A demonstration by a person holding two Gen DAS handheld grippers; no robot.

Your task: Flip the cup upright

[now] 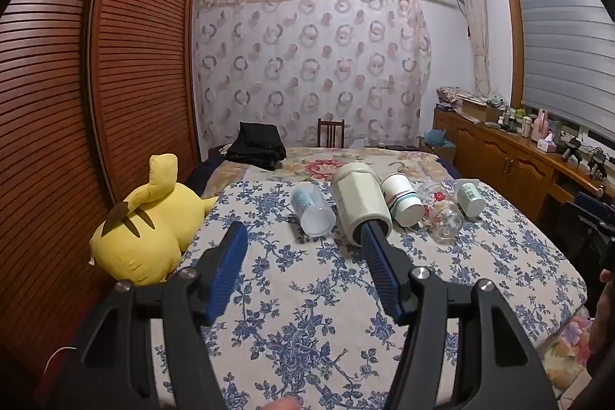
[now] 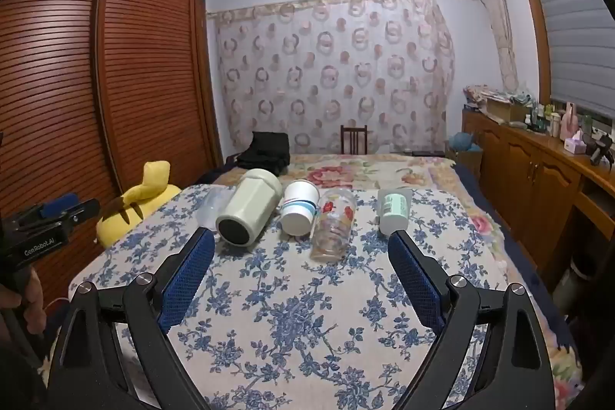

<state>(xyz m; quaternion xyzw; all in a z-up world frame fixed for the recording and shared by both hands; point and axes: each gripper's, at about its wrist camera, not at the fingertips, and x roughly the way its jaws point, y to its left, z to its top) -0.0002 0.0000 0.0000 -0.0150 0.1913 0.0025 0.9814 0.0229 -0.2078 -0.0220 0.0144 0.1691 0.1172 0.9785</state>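
On the blue-flowered bedspread (image 2: 300, 325), five cups were seen lying on their sides in a row: frosted cup (image 1: 312, 211), cream mug (image 2: 249, 212), striped paper cup (image 2: 299, 207), flowered glass (image 2: 333, 225), green-printed cup (image 2: 393, 211). The left gripper (image 1: 303, 237) and right gripper (image 2: 301, 241) were held with jaws spread wide, nothing between them.
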